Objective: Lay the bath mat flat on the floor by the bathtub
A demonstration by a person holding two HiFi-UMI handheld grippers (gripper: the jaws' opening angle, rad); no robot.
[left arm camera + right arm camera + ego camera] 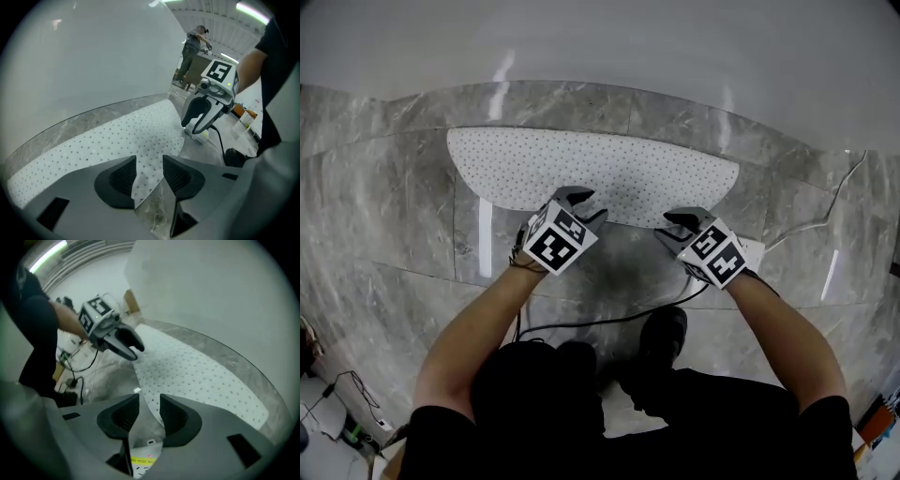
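As the person leans over the grey marble floor (394,216), the white dotted bath mat (600,173) lies at twelve o'clock from their feet. Its long far edge runs just beside the wall of the white bathtub (600,47), and its curved near edge faces the person. From where I stand the mat looks spread out and flat, with no fold or lifted corner that I can make out.

The left gripper (586,204) sits at the mat's near edge, about eleven o'clock from the person. Its jaws stand moderately apart, with a tongue of the mat's edge lying in the gap but not pinched. The right gripper (672,225) is at about one o'clock, further along that near edge. Its jaws are narrower but also parted, and the edge lies loose between them in the same way. A black cable (609,321) trails across the floor at six o'clock of the grippers, close to the person's dark shoes (661,333).

I take this to be the letting-go step, with the laying itself nearly finished. The next move seems to call for drawing both grippers straight back toward six o'clock and slightly up, so the jaws clear the edge without dragging or curling it. After that, a glance should confirm the mat is square to the tub.
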